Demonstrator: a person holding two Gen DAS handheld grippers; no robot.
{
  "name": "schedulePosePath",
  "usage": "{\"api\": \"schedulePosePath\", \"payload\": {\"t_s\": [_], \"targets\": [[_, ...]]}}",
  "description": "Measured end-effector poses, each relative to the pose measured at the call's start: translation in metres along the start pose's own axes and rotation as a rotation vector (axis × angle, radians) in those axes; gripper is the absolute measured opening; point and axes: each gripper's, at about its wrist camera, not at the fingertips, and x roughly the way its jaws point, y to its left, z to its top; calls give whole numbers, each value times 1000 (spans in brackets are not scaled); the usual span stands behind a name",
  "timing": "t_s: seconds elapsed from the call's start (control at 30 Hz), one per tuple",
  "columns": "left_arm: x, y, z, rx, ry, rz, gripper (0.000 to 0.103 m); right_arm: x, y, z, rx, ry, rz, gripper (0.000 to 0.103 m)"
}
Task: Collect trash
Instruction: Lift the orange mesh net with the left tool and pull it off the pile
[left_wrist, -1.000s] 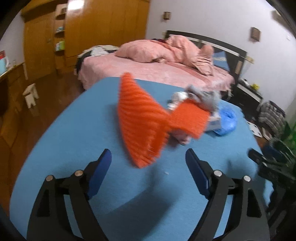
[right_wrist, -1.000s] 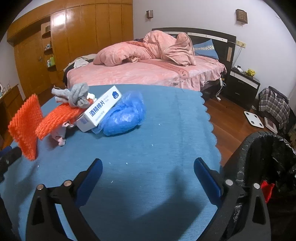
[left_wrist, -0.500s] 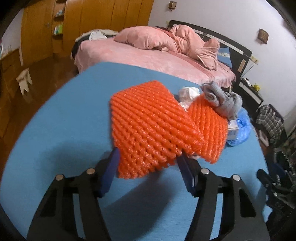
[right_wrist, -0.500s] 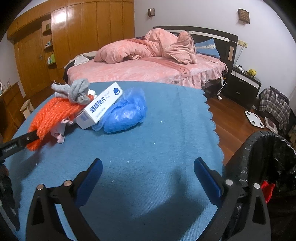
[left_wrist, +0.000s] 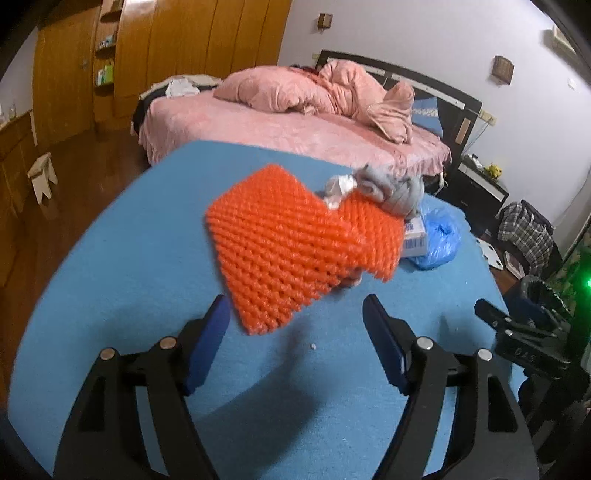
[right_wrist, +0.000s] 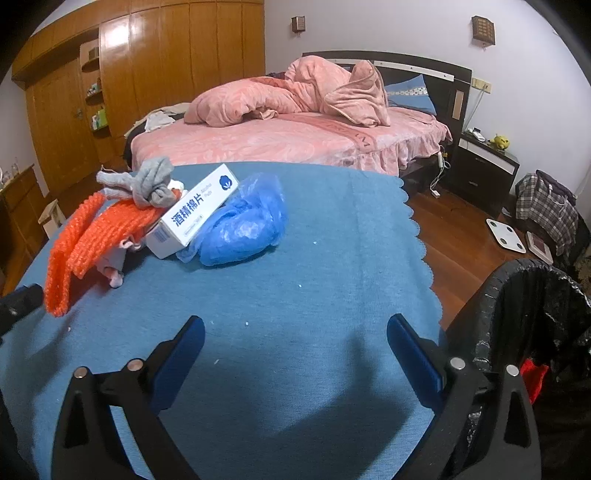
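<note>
- My left tongs stand wide open over the blue surface, holding nothing.
- Just beyond their tips lies the orange net, its near corner dipping between the blue pads without touching either one that I can see.
- A second orange piece overlaps it on the right, with a grey cloth bunched on its far edge.
- From my right tongs' camera, the pile sits far left: net, grey cloth, then a white box leaning on them, and a blue bag touching the box's right side.
- My right tongs are spread wide and empty, over bare blue surface, well apart from the pile.
- At near right stands a black-lined bin, beside the surface's scalloped edge.
</note>
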Motion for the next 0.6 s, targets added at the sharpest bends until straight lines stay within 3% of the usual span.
{"api": "schedulePosePath", "payload": {"t_s": [0.33,0.6], "targets": [[13,13,34,-35,-57,64,72,3,5,-2,-25,12,-3,97],[63,19,20,-34,97,112,72,5,6,-2,-29,22,-1,97]]}}
